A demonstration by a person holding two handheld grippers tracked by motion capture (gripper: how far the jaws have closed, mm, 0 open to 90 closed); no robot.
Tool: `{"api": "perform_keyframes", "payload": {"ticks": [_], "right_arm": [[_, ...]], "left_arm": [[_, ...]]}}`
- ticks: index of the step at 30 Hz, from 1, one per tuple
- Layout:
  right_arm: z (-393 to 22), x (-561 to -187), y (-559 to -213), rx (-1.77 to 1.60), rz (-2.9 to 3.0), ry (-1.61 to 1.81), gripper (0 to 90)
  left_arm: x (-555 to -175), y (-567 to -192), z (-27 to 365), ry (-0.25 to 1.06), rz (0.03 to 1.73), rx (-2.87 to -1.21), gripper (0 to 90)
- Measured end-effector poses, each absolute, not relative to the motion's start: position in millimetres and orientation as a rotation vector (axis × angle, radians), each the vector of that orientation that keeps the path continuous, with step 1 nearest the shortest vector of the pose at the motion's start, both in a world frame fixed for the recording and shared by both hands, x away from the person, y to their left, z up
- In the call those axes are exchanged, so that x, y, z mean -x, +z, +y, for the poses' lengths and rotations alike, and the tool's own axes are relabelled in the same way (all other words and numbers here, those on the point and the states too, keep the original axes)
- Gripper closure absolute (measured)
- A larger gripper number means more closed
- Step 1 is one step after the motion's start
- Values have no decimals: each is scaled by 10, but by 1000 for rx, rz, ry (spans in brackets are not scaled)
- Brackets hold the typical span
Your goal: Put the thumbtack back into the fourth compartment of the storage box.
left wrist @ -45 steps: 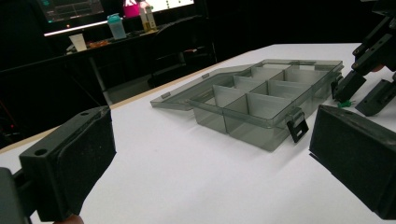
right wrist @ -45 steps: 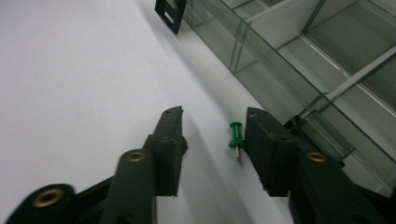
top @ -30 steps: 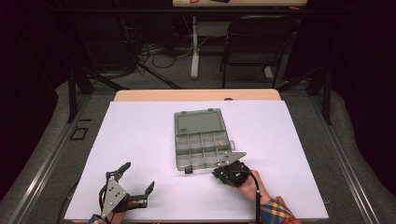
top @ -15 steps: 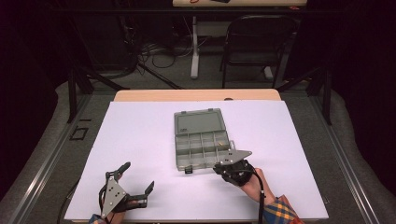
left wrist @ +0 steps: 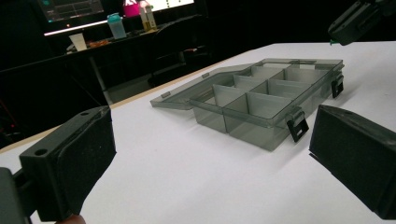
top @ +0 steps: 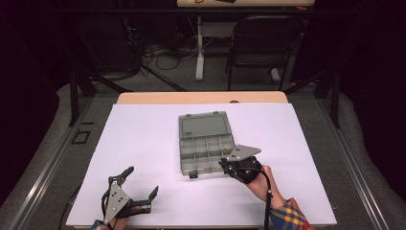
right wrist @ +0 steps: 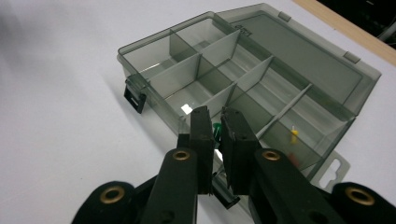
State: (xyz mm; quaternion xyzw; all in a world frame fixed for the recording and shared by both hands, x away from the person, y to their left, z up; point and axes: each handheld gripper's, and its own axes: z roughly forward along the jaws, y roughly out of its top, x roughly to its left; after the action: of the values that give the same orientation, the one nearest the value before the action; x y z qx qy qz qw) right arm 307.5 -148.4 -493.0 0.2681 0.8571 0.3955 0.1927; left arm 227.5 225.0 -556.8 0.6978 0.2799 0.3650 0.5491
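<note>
Jaws on your right gripper [right wrist: 215,130] are clenched on a small green pushpin [right wrist: 216,131], pinched between the two black pads just above the near edge of the organizer box [top: 206,142]. In the high view that gripper [top: 229,164] sits at the box's near right corner, grey plate on top, your hand behind it on the white table [top: 143,143].

The box is clear grey plastic, lid swung fully open and lying flat on the table on the far side. Its tray is split by dividers into several compartments. A yellow pushpin [right wrist: 293,135] stands in one compartment at the right of the right gripper view; the other compartments seen there look bare. Two black latches hang from the front wall, one of them [right wrist: 135,99] at the tray's left corner.

Your left gripper [top: 139,189] rests low on the table near its front left, well apart from the box, jaws released and spread wide with nothing between them. From its own camera the box [left wrist: 261,98] lies ahead.
</note>
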Motion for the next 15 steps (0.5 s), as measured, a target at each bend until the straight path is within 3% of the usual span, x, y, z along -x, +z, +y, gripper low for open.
{"api": "perform_keyframes", "payload": {"ticks": [15], "right_arm": [[-1511,-3213,-4778,-765,2326,1106,838]], "left_arm": [[-2276,-5570,2249,865,665,-1653,4]]}}
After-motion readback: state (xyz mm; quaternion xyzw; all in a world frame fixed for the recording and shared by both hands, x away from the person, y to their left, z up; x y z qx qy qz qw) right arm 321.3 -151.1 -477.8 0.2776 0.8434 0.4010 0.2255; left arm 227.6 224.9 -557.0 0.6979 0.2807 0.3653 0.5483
